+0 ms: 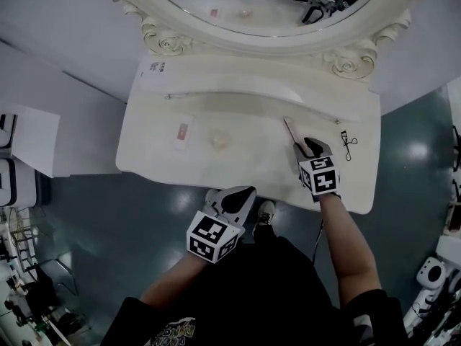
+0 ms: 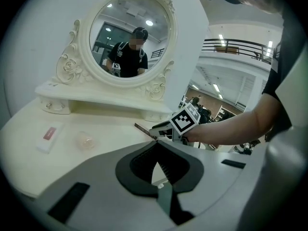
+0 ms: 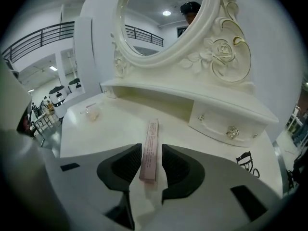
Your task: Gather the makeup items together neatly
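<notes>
Makeup items: four pieces spread along the cream vanity tabletop (image 1: 144,157), well apart, none gathered yet.
Slim pink rectangular stick (image 3: 150,146): lying flat toward 3 o'clock of the tabletop in the head view, long axis running from 5 to 11 o'clock, near end between the right jaws.
Right gripper (image 1: 307,148): jaws apart, pads either side of the stick's near end with a sliver of gap on each side, nothing clamped.
Left gripper (image 2: 156,160): jaws closed on nothing, hanging off the table's front edge at 6 o'clock.
Handling, judged: probably light, stiff and smooth-sided; likely to skate on the glossy top if nudged, and to pivot if pinched only at the tip.
Where to take hold, judged: across the two long flat sides, somewhat further in from the near end, pads square to the length.
Flat white packet with a pink label (image 1: 183,132): at 9 o'clock of the tabletop; thin and hard to get under, better slid than lifted.
Small round translucent pinkish piece (image 1: 220,140): near the centre, just at 3 o'clock of the packet; material unclear.
Black wire eyelash curler (image 1: 348,146): at 3 o'clock beyond the stick, close to the table's edge; open loops, easy to snag.
Likely gathering spot, judged: the centre, beside the round piece.
</notes>
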